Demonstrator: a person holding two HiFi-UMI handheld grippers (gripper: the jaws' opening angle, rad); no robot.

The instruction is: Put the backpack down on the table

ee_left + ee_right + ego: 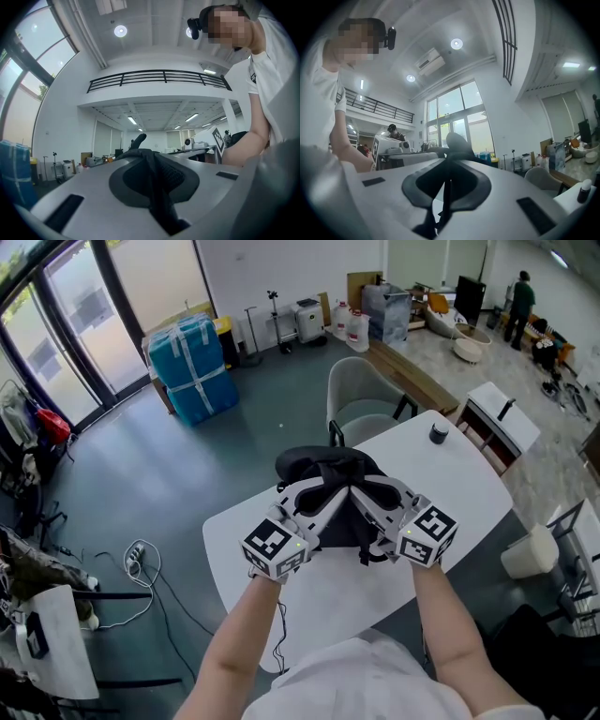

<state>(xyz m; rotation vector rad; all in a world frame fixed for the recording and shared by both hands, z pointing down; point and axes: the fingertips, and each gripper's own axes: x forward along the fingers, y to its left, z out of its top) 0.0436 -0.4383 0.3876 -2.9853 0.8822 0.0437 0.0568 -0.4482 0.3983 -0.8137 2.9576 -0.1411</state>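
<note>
Backpack (330, 472) held over the white table (469, 486): the set-down step is in hand.
We grip it from both sides: the left gripper (322, 498) is clamped on a black strap (158, 185), and the right gripper (367, 498) is pinched on a second strap (446, 194). We cannot tell whether its base touches the tabletop. Next, we judge, it needs lowering flat, then both grips letting go.

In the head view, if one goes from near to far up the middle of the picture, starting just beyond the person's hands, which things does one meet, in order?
Black fabric backpack → grey upholstered chair → white plastic jugs by the far wall.
</note>
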